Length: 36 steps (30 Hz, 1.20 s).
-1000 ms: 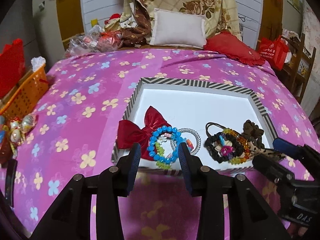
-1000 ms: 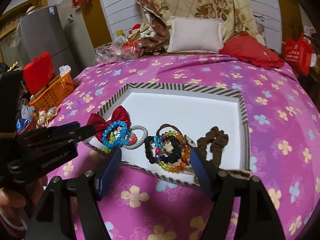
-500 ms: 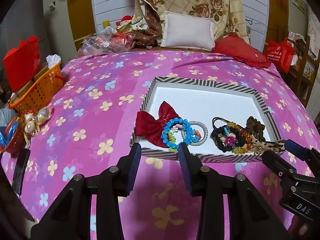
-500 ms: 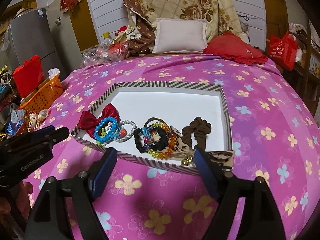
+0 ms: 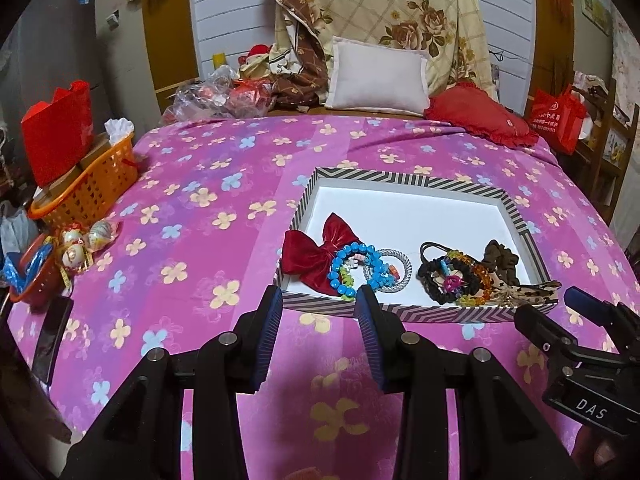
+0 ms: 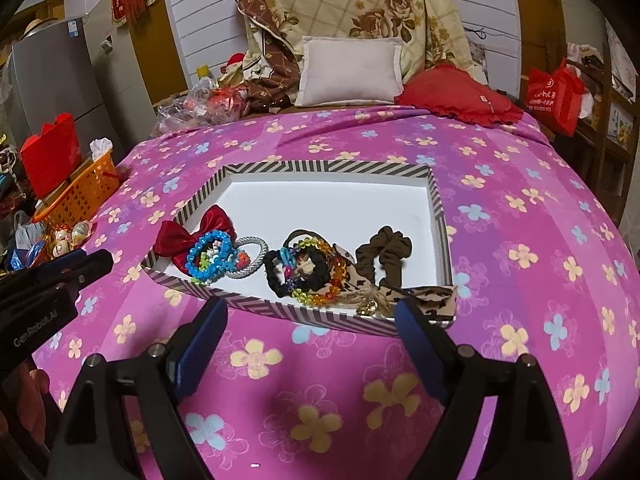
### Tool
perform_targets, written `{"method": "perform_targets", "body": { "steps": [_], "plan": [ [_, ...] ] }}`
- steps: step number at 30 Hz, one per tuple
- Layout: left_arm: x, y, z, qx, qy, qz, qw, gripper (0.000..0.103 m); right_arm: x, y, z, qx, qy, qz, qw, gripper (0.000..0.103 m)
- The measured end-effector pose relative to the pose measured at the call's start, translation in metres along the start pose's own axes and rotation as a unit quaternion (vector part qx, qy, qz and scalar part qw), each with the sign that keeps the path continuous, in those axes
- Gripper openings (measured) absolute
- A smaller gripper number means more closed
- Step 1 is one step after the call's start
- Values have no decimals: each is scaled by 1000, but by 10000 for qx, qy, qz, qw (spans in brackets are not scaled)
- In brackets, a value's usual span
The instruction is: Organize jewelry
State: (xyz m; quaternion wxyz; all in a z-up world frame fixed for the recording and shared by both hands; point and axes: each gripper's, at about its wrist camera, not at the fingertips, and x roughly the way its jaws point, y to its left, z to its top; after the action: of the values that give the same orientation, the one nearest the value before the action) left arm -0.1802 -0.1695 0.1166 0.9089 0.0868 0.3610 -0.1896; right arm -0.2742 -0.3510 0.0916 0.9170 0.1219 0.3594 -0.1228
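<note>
A striped box lid (image 5: pixel 404 178) (image 6: pixel 320 168) with a white inside lies on the pink flowered bed. Along its near side lie a red bow (image 5: pixel 316 254) (image 6: pixel 188 238), a blue bead bracelet (image 5: pixel 356 270) (image 6: pixel 210 254), a silver ring band (image 5: pixel 402 274) (image 6: pixel 256 258), a black scrunchie with amber beads (image 5: pixel 452 280) (image 6: pixel 304 270), a brown scrunchie (image 5: pixel 500 260) (image 6: pixel 386 254) and a leopard-print bow (image 6: pixel 428 296). My left gripper (image 5: pixel 318 310) (image 6: pixel 86 260) is open and empty just short of the near rim. My right gripper (image 6: pixel 310 322) (image 5: pixel 548 310) is wide open and empty there too.
An orange basket (image 5: pixel 90 190) with a red box (image 5: pixel 56 132) stands at the bed's left edge, with wrapped trinkets (image 5: pixel 86 242) beside it. Pillows (image 5: pixel 378 80) and plastic bags (image 5: pixel 218 98) are piled at the head. A red bag (image 5: pixel 558 120) hangs at right.
Both grippers have pulled back toward me from over the box lid. The items in the lid have not moved. Both stay open and empty.
</note>
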Motion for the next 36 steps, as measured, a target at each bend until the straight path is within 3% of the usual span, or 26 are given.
{"method": "perform_targets", "body": {
  "steps": [36],
  "plan": [
    [-4,0,-6,53,-33,36,10000,40,7,3,-6,-48,166,46,9998,90]
  ]
}}
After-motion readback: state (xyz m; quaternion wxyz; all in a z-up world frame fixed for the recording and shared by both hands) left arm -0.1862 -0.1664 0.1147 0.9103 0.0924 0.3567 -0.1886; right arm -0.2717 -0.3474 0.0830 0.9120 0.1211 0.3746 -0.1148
